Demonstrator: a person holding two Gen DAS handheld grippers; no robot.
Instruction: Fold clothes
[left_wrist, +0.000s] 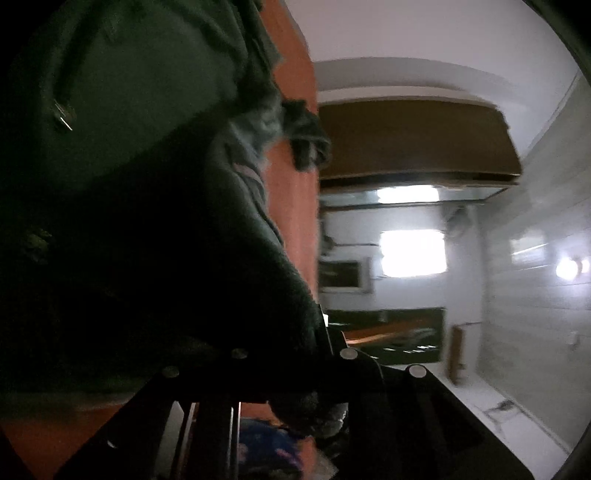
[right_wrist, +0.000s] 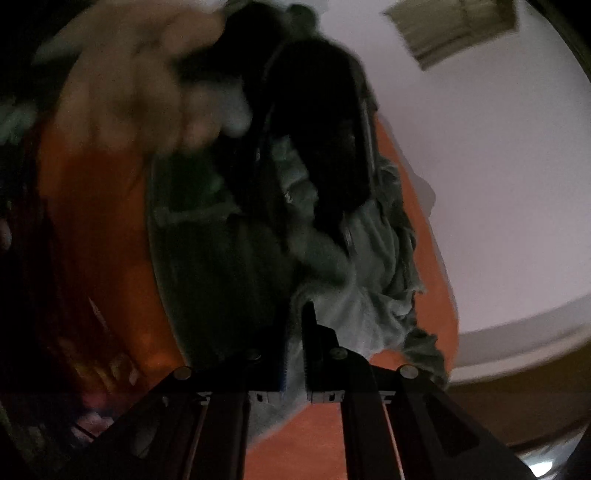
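A dark green garment (left_wrist: 147, 147) with a drawstring fills the left of the left wrist view and lies over an orange sheet (left_wrist: 295, 92). It drapes over my left gripper (left_wrist: 295, 343) and hides the fingertips. A wad of the cloth sits pinched between the jaws, so the gripper is shut on it. In the right wrist view my right gripper (right_wrist: 294, 332) is shut on a paler fold of the same garment (right_wrist: 369, 258), with only a thin strip of cloth between its fingers (right_wrist: 314, 350). A blurred hand (right_wrist: 147, 81) holds the black left gripper (right_wrist: 325, 129) above, its tip buried in the cloth.
The orange sheet (right_wrist: 110, 221) spreads under and around the garment. A blue patterned cloth (left_wrist: 266, 450) shows below the left gripper. A white wall (right_wrist: 480, 147), a wooden board (left_wrist: 406, 136) and a bright window (left_wrist: 413, 254) lie beyond.
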